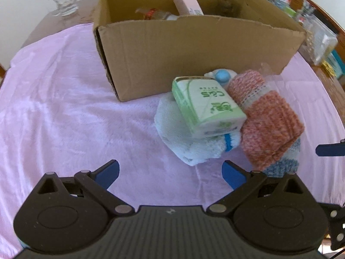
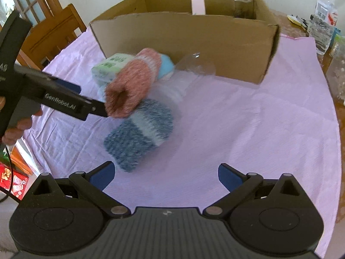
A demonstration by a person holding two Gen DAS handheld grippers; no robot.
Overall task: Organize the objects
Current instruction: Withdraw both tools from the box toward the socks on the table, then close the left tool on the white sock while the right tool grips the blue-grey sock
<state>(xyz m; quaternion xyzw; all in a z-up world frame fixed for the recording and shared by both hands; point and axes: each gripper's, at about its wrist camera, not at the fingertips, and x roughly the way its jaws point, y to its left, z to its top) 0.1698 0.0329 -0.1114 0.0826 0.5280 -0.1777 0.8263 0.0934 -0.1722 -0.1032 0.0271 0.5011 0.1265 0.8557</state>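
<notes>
A cardboard box (image 1: 194, 49) stands open on the counter, which is covered with a pink cloth (image 1: 64, 108). Inside the box a pink carton (image 1: 187, 3) leans upright, and a clear bottle with a red label (image 1: 155, 14) lies beside it.

Just in front of the box's near wall sits a small heap. A green tissue pack (image 1: 207, 105) rests tilted on a pale blue towel (image 1: 183, 133). Touching it, on the side away from the box's open corner, is a bundle of pink, white and blue knitted socks (image 1: 269, 120). A blue-capped item (image 1: 223, 75) lies between the pack and the box wall.

The left gripper (image 1: 170, 172) hovers near the heap, on the side away from the box, its fingers spread apart and holding nothing. The right gripper (image 2: 166, 174) is likewise spread wide and empty, hanging over bare cloth, the blue end of the socks just before it.

A drinking glass (image 1: 64, 0) stands beyond the box.
</notes>
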